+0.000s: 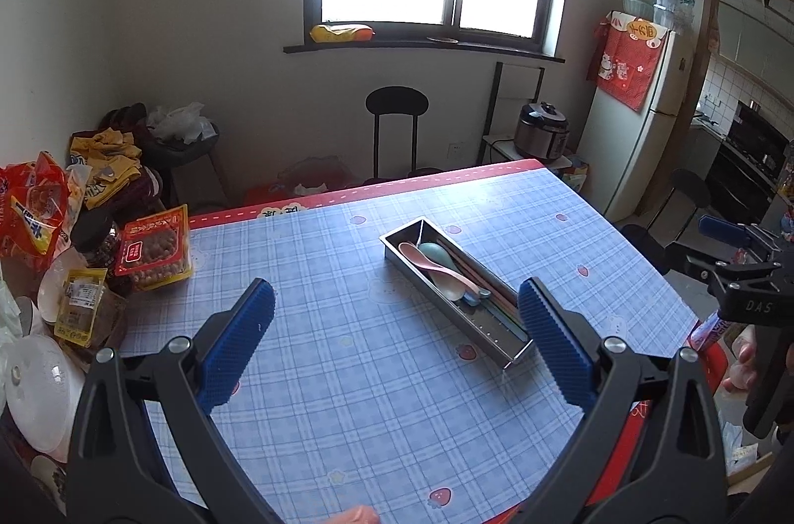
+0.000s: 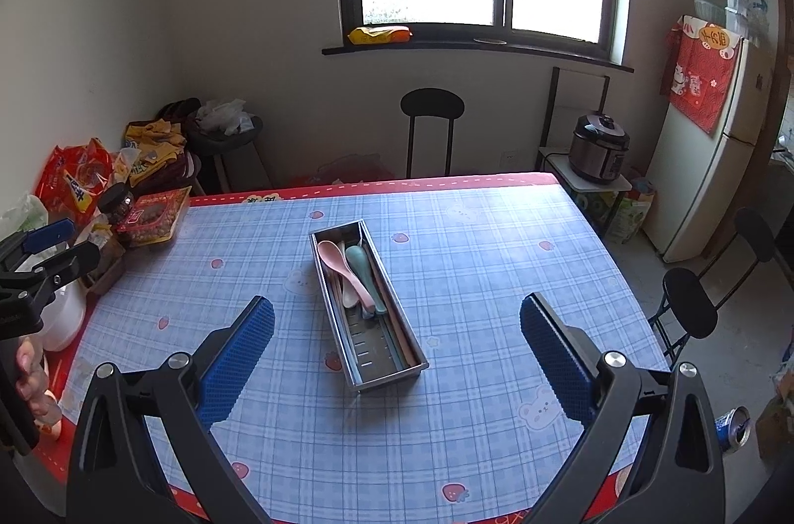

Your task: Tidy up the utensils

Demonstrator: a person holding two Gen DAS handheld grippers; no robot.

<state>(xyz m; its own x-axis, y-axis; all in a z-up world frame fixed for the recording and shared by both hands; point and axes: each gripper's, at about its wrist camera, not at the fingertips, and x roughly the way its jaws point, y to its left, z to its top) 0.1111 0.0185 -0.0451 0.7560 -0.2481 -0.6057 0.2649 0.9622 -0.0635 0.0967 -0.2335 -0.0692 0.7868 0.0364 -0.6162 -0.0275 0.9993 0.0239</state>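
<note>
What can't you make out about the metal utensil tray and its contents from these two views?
- Long steel utensil tray: in the left wrist view, the left gripper's right finger pad covers its near end.
- Pink plastic spoon and teal plastic spoon: handles overlap, so the spoon count is unclear.
- Thin sticks along the tray's side: too small to count.
- Right gripper: open, holding nothing.

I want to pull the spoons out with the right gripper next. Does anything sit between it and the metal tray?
Nothing visible does. The right gripper is open above bare tablecloth, and the metal tray with its spoons lies straight ahead between the fingers. The snack packets sit off at the table's left edge.
</note>
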